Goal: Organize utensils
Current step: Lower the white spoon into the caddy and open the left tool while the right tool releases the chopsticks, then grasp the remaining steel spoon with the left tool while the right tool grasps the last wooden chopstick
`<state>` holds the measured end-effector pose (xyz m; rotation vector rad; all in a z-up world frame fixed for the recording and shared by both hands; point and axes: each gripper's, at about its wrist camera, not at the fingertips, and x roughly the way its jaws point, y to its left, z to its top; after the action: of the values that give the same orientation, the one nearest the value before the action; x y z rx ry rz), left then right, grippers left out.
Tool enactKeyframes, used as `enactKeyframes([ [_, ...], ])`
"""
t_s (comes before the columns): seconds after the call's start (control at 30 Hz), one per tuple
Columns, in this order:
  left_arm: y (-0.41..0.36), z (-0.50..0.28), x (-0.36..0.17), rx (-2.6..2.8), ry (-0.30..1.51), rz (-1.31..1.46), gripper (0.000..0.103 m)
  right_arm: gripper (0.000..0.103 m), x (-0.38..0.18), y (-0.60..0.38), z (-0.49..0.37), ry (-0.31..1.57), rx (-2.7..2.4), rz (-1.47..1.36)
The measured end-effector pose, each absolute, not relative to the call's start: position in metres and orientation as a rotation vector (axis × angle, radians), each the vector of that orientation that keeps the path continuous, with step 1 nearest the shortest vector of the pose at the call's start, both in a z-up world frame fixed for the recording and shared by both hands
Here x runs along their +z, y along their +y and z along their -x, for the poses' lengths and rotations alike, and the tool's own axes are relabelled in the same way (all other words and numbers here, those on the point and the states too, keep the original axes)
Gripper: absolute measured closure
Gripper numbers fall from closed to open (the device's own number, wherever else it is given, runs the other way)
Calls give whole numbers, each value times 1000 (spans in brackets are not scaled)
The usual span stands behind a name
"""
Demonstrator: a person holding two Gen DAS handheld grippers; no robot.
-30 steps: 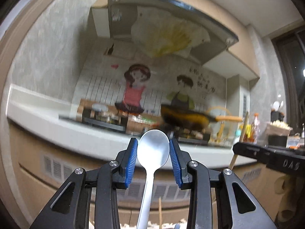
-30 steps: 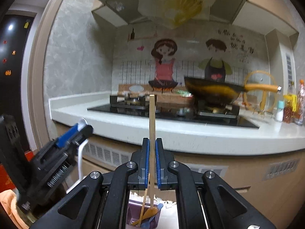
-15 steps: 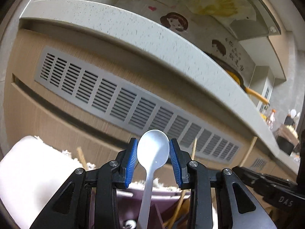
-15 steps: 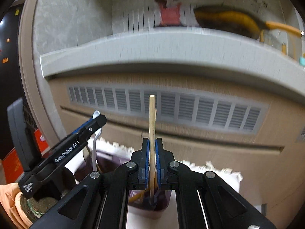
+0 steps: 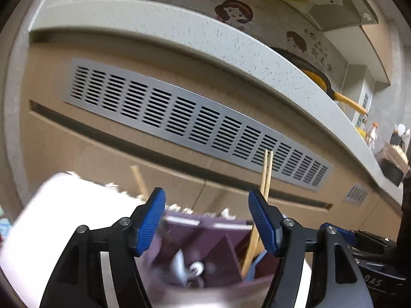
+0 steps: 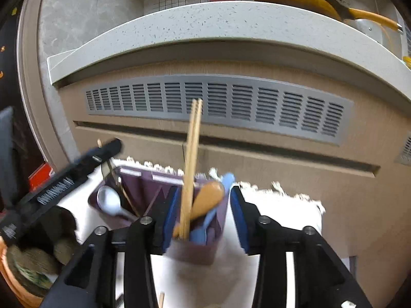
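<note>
**You let both utensils go into the purple holder, tongs parted over it.**
Your left tongs (image 5: 206,220) had just been opening, nothing between the pads, the white spoon (image 6: 109,201) lying in the holder (image 6: 138,187) compartment below them. Your right tongs (image 6: 204,215) had likewise just been opening, their pads apart from the chopsticks (image 6: 191,159) standing between them in the compartment beside the wooden spoon (image 6: 208,199). You did best lifting straight up, clear of the sticks.
</note>
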<state>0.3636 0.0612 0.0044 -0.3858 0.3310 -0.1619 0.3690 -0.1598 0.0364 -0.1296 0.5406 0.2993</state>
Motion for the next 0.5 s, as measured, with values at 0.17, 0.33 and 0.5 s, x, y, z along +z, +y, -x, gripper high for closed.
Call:
enactKeyframes([
  [0.17,67,-323,2,-175,443,327,28,40,14,-168,-336,576,262,151],
  [0.33,58,-267,-20,-242,542,211,25,25,-5,-175,-302,624,248,160],
  [0.5,47,-220,-41,-331,633,110,24,10,-20,-182,-266,638,230,164],
])
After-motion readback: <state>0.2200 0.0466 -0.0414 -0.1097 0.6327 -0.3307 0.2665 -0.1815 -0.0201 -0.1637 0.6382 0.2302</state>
